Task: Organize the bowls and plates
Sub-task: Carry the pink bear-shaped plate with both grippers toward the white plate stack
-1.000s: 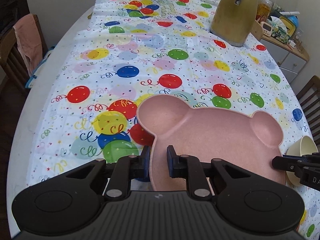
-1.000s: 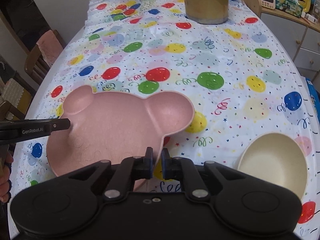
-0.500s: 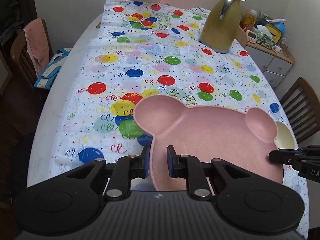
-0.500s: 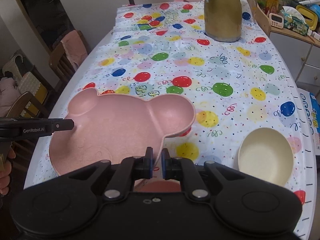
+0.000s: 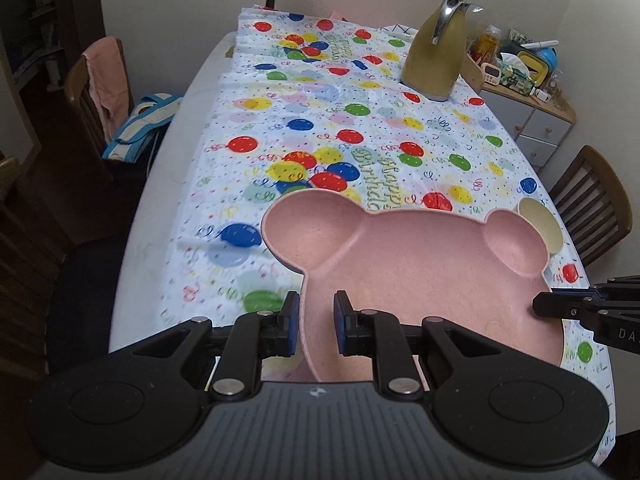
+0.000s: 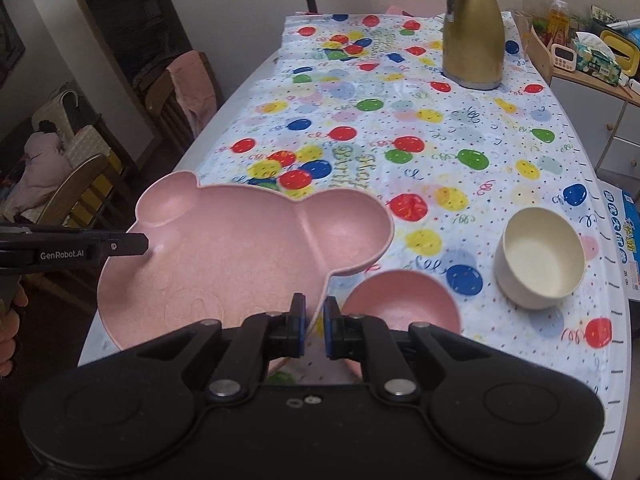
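Observation:
A pink bear-shaped plate [image 5: 416, 268] [image 6: 240, 256] is held up over the near end of the table by both grippers. My left gripper [image 5: 316, 322] is shut on its left rim and also shows in the right wrist view [image 6: 120, 243]. My right gripper [image 6: 314, 326] is shut on its right rim and also shows in the left wrist view [image 5: 560, 308]. A pink bowl [image 6: 400, 304] sits on the table just below and right of the plate. A cream bowl [image 6: 538, 258] [image 5: 542, 224] stands further right.
A gold thermos jug [image 5: 434, 56] [image 6: 474, 36] stands at the far right of the balloon tablecloth [image 6: 400, 120]. Wooden chairs [image 5: 96, 84] [image 5: 592, 204] flank the table. A cluttered side cabinet [image 6: 592, 64] is at the far right. A blue box [image 6: 622, 236] lies beyond the table's right edge.
Both grippers have lifted the pink plate up and back toward the near end of the table. A pink bowl that was hidden under it now shows.

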{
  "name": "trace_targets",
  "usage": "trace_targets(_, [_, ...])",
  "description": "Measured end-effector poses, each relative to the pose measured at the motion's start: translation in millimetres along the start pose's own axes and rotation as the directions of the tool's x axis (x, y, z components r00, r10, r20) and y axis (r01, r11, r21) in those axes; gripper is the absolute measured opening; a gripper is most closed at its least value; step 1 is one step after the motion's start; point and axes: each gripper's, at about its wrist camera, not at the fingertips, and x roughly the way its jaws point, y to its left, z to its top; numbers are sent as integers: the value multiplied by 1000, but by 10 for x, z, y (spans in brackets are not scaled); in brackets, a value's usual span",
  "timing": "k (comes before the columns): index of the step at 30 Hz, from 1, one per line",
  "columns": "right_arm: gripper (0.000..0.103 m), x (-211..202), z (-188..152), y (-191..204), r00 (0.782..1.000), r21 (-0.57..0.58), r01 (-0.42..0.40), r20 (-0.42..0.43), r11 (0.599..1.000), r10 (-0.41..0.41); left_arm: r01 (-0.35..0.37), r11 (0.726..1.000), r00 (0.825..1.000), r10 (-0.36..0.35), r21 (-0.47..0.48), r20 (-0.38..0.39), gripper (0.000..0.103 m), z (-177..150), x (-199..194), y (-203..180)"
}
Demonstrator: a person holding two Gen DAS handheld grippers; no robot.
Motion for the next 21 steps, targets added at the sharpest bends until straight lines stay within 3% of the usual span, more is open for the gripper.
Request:
trace_targets(10, [8,-139,-445,530,999,-48,-47,-17,998,46,-20,999,1000,20,-47,-8,17,-641,-425,325])
trace_targets(21, [8,-59,-924,786,996,-72,-68,-63,995,64,-41,996,999,38,-83,-36,17,-1213,-446,416])
